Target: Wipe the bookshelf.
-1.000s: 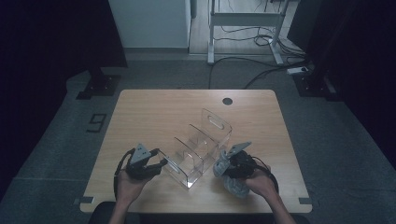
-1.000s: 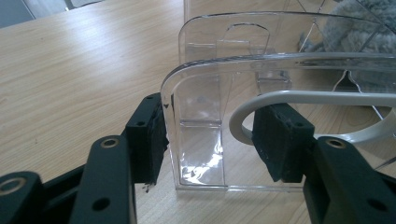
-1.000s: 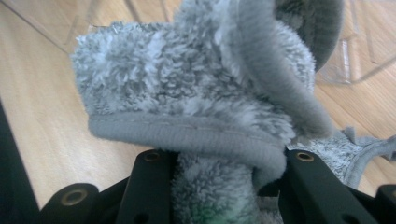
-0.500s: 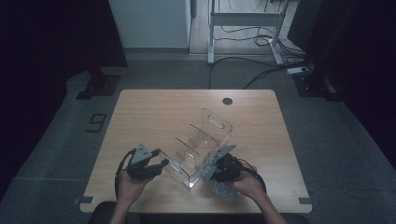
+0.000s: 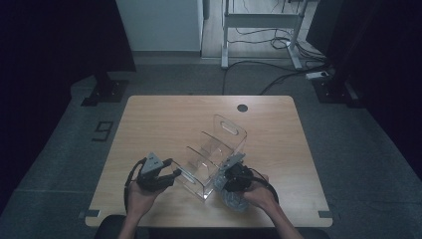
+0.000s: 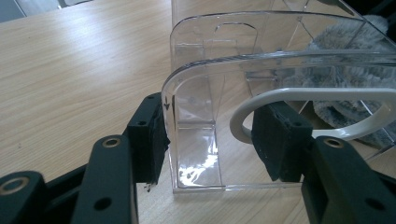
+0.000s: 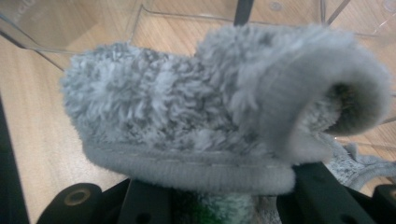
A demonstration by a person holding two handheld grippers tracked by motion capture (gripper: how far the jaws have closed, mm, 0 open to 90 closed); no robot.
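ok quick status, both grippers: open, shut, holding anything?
Left gripper: clamped on the near end wall of the clear plastic organizer.
Right gripper: shut on a grey fluffy slipper, beside the organizer.

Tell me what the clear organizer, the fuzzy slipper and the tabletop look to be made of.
Clear organizer: looks like glossy acrylic or similar hard plastic; see-through walls, bright edge glints.
Fuzzy slipper: grey fleece-like pile, probably synthetic, with a smoother bound rim around the sole.
Tabletop: light wood grain, matte; veneer or laminate, I cannot tell which.
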